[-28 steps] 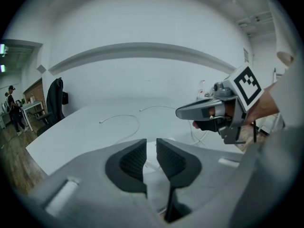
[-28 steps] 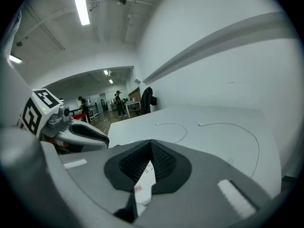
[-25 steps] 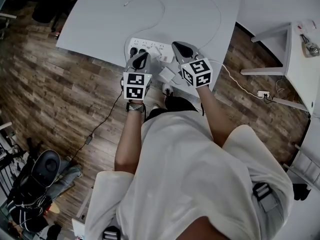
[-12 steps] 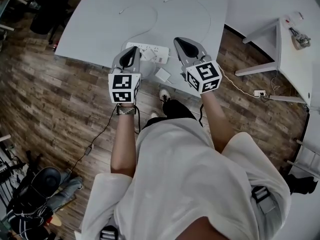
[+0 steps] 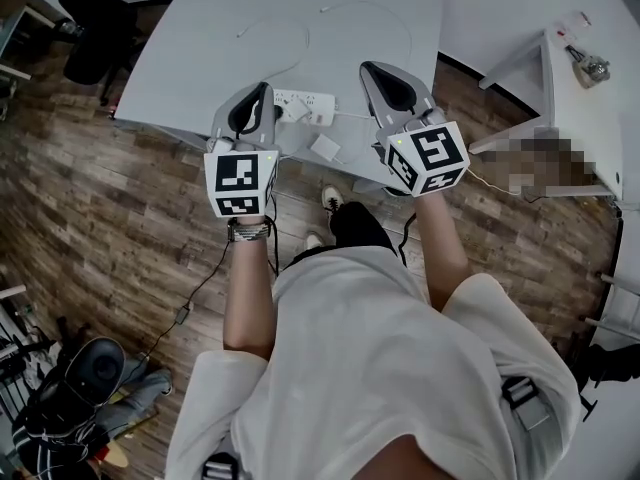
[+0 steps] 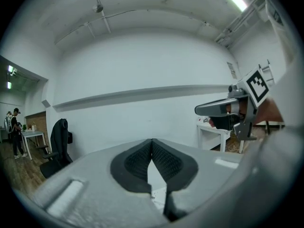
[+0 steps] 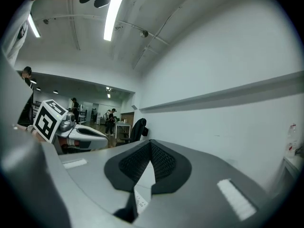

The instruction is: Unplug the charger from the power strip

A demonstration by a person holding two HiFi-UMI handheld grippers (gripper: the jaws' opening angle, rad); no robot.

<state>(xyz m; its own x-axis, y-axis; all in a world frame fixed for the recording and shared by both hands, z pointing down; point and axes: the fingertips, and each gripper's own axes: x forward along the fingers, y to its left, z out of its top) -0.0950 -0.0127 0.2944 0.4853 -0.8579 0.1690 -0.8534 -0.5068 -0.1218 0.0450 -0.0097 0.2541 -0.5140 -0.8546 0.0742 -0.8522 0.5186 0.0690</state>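
Note:
A white power strip (image 5: 305, 106) lies near the front edge of the grey table (image 5: 190, 48). A white charger block (image 5: 325, 148) lies loose on the table beside it, and its thin white cable (image 5: 400, 28) loops across the top. Both grippers are held high above the table and point level at the far wall. My left gripper (image 5: 260, 88) (image 6: 152, 140) is shut with nothing in it, over the strip's left end. To the right of the strip, my right gripper (image 5: 373, 66) (image 7: 151, 141) is also shut and holds nothing. Each gripper view shows the other gripper alongside.
A second white table (image 5: 590, 118) stands at the right. A black chair (image 5: 90, 18) is at the grey table's far left corner. A black cable (image 5: 200, 288) trails over the wood floor. People (image 7: 111, 118) stand far back in the room.
Both grippers have risen from just above the power strip to well above the table and tipped up to level. The charger and strip lie where they were.

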